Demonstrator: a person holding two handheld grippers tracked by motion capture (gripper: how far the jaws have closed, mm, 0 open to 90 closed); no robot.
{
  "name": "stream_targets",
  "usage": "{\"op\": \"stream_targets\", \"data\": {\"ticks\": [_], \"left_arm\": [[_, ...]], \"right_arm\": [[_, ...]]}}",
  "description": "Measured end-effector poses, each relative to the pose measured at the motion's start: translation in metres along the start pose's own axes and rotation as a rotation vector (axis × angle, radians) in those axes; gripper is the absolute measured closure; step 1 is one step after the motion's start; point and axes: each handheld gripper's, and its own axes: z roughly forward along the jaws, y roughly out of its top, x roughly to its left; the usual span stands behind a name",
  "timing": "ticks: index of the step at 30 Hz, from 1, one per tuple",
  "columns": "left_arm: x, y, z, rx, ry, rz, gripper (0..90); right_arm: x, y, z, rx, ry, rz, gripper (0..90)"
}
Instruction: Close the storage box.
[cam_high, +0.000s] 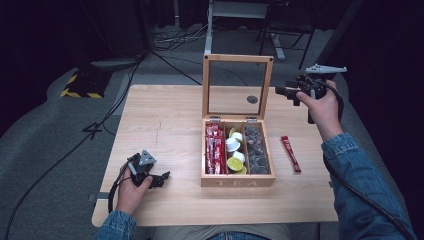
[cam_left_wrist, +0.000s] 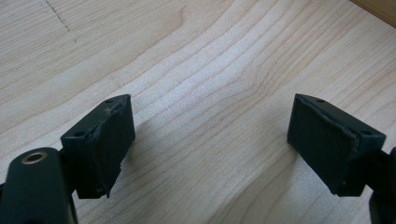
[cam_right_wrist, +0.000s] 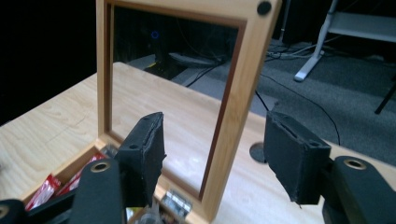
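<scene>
Left gripper (cam_high: 159, 179), black two-jaw tool with grey three-cornered top plate: nearest the camera in the high view, at about seven o'clock on the table, held low in the person's left hand (cam_high: 131, 192). Jaws spread wide, nothing between them; in the left gripper view the pads (cam_left_wrist: 108, 142) stand apart over bare wood.

Pale wooden table (cam_high: 165, 125): light grain, rectangular, round cable hole (cam_high: 252, 99) toward one o'clock.

Wooden tea box (cam_high: 238, 180): centre of the table, three compartments. Left compartment, red sachets (cam_high: 214, 148); middle, white and green-topped capsules (cam_high: 234, 150); right, dark wrapped pieces (cam_high: 256, 149).

Glass-paned wooden lid (cam_high: 206, 85): hinged at the box's far edge, standing upright and open.

Right gripper (cam_high: 286, 93), black two-jaw tool with grey top plate: raised in the right hand (cam_high: 322, 107) at about two o'clock, just beside the lid's right edge. Jaws parted; in the right gripper view the lid's frame post (cam_right_wrist: 236, 102) stands between them, neither pad touching it. Holds nothing.

Loose red sachet (cam_high: 290, 154): flat on the table at three o'clock, just right of the box, apart from it.
</scene>
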Motion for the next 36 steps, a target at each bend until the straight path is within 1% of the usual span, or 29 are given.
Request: {"op": "stream_targets", "data": {"ticks": [2,9,16,20,23,28,33,36], "left_arm": [[0.000,0.000,0.000,0.000,0.001,-0.003,15.4],[0.000,0.000,0.000,0.000,0.000,-0.001,15.4],[0.000,0.000,0.000,0.000,0.001,-0.003,15.4],[0.000,0.000,0.000,0.000,0.001,-0.002,15.4],[0.000,0.000,0.000,0.001,0.001,-0.004,15.5],[-0.002,-0.001,-0.001,-0.002,0.011,-0.010,16.0],[-0.002,-0.001,-0.001,-0.002,0.010,-0.011,16.0],[-0.002,-0.001,-0.001,-0.002,0.010,-0.010,16.0]], "right_arm": [[-0.001,0.006,0.007,-0.001,0.002,-0.004,38.6],[-0.004,0.015,0.029,-0.002,0.005,-0.007,38.5],[-0.017,0.023,0.047,-0.028,-0.012,0.008,38.5],[-0.021,0.022,0.057,-0.024,-0.014,0.005,38.7],[-0.025,0.021,0.063,-0.026,-0.010,0.021,39.0],[-0.030,0.016,0.074,-0.006,-0.011,0.042,40.3],[-0.032,0.013,0.078,-0.013,0.013,0.047,40.9],[-0.031,0.012,0.080,-0.002,0.031,0.040,41.8]]}}
